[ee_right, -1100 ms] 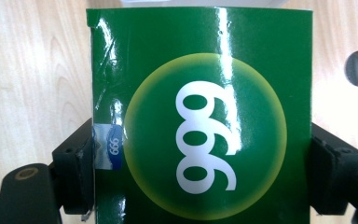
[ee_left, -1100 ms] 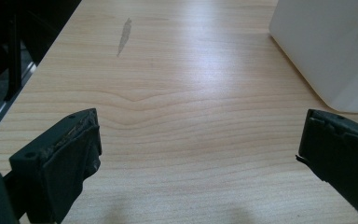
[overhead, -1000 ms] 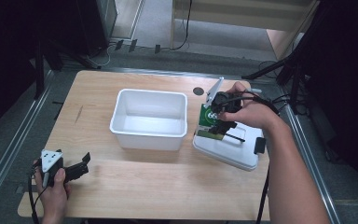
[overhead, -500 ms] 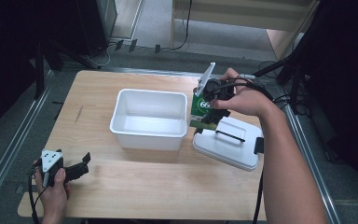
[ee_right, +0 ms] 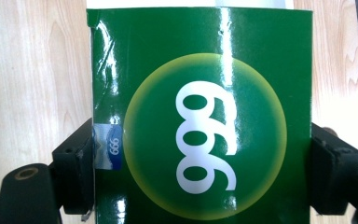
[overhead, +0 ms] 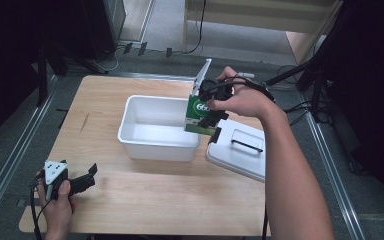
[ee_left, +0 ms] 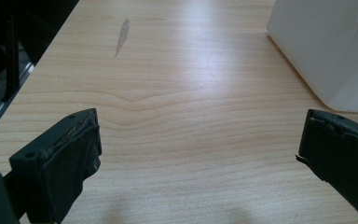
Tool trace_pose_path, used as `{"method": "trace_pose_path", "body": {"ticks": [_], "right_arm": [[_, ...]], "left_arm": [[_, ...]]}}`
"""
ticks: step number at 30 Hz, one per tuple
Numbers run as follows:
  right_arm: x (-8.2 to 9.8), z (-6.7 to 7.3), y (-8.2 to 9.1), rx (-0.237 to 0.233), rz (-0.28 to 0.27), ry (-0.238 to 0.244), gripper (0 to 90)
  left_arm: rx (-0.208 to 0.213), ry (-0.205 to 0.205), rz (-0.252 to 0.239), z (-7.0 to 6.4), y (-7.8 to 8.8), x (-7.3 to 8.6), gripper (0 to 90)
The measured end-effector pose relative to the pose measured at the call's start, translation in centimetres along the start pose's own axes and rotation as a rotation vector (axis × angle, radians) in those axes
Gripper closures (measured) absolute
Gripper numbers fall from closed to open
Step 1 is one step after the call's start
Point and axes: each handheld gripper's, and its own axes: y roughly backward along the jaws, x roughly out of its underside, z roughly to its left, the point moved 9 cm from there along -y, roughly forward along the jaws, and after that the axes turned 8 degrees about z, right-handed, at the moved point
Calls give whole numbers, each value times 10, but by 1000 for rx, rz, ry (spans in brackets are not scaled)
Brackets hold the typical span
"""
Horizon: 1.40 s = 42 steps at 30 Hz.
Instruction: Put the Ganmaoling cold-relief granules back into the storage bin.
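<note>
My right gripper (ee_right: pixel 200 182) pinches the green box (ee_right: pixel 200 116) by its two side walls, over the right edge of the white bin (overhead: pixel 145 135). It seems light, glossy and easy to dent. My left gripper (ee_left: pixel 200 154) rests spread and empty.

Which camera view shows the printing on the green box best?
The right gripper view: the green box faces the lens, its white 999 in a yellow-ringed circle clearly legible. The high view shows it small, over the white bin's edge.
</note>
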Motion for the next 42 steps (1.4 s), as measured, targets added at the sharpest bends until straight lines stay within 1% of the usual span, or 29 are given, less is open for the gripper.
{"method": "trace_pose_path", "body": {"ticks": [1, 2, 4, 6, 9, 16, 20, 21, 25, 29, 30, 31, 33, 36, 37, 42], "right_arm": [[-6, 0, -2, 3, -1, 8, 157], [-6, 0, -2, 3, -1, 8, 157], [-15, 1, -6, -4, -7, 27, 157], [-17, 2, -7, -2, -4, 23, 157], [-26, 2, -12, 2, -6, 34, 157], [-36, 0, -22, 16, -7, 53, 157], [-38, 0, -25, 16, -8, 48, 157], [-40, -1, -29, 21, -10, 59, 157], [-41, -2, -36, 33, -2, 73, 157], [-43, -2, -40, 26, -2, 91, 156], [-43, -1, -41, 22, 3, 81, 156], [-43, -2, -44, 24, 3, 101, 156], [-42, -2, -47, 27, 6, 107, 156], [-41, -2, -50, 23, 9, 104, 156], [-40, -2, -54, 18, 9, 110, 156], [-38, -3, -60, 17, 12, 113, 156]], "left_arm": [[1, 1, -2, 0, 0, 0, 0], [1, 1, -2, 0, 0, 0, 0], [1, 1, -1, 0, 0, 0, 0], [1, 0, -2, 0, 0, 0, 0], [3, 0, -5, -1, 0, 0, 0], [4, 0, -3, -1, 0, 0, 0], [4, 0, -4, -1, 0, 0, 0], [4, 0, -4, -1, 0, 0, 0], [7, 2, -5, -1, 0, 0, 0], [8, 2, -4, -1, 1, 0, 0], [8, 3, -3, -1, 1, 0, 0], [8, 3, -3, 0, 1, 0, 0], [9, 4, -5, 0, 1, 0, 0], [9, 4, -5, 0, 1, 0, 0], [8, 4, -6, -1, 1, 0, 0], [9, 3, -4, -1, 1, 0, 0]]}}
